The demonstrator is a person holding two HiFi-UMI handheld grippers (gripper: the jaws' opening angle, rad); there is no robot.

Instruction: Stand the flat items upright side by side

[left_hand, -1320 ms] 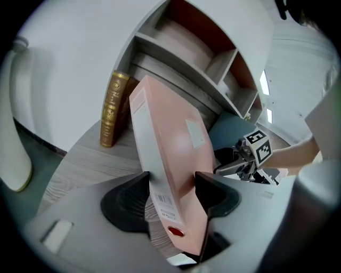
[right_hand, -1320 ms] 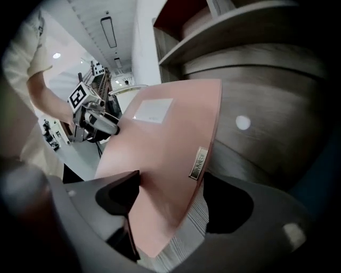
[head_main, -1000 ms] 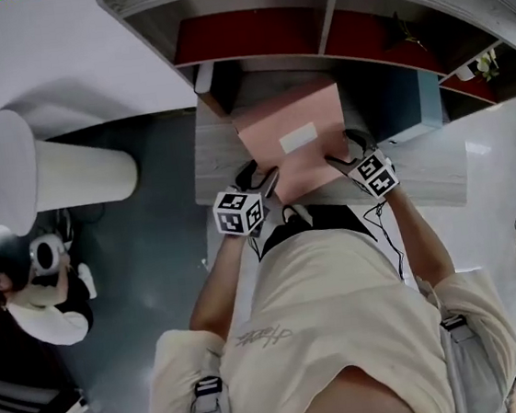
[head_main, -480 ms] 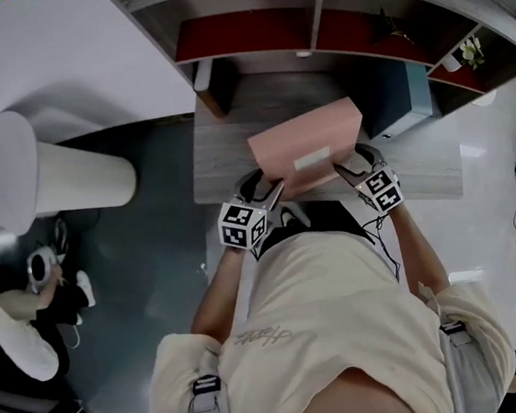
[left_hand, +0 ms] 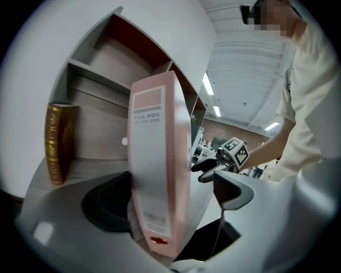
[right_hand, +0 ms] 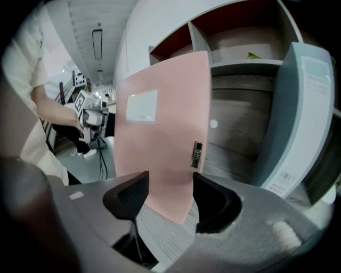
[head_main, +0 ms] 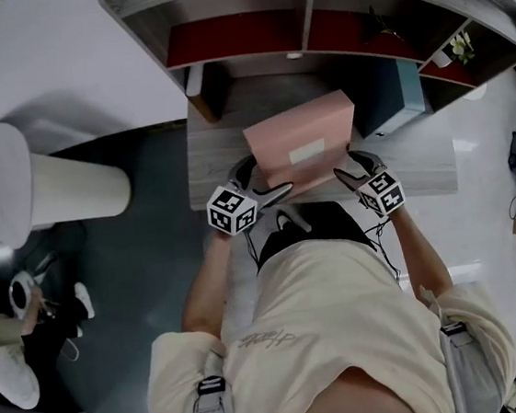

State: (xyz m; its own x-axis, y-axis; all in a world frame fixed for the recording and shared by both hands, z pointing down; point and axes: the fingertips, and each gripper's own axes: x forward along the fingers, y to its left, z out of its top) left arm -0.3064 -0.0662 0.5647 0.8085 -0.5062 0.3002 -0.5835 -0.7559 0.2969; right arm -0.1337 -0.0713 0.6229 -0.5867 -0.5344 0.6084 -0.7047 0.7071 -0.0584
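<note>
On the counter [head_main: 211,160], the pink box [head_main: 302,145] has swung from tilted to nearly upright. The jaws of the left gripper [left_hand: 171,186] have just sprung wide around its spine, released. Those of the right gripper [right_hand: 169,184], narrowing, frame its lower corner unpinched. It probably still needs sliding beside the blue box [head_main: 393,93].

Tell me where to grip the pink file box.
Across its narrow spine, low down, from the desk's front edge: the pink file box shows its spine that way, slim enough for the fingers; its broad faces look too wide.
</note>
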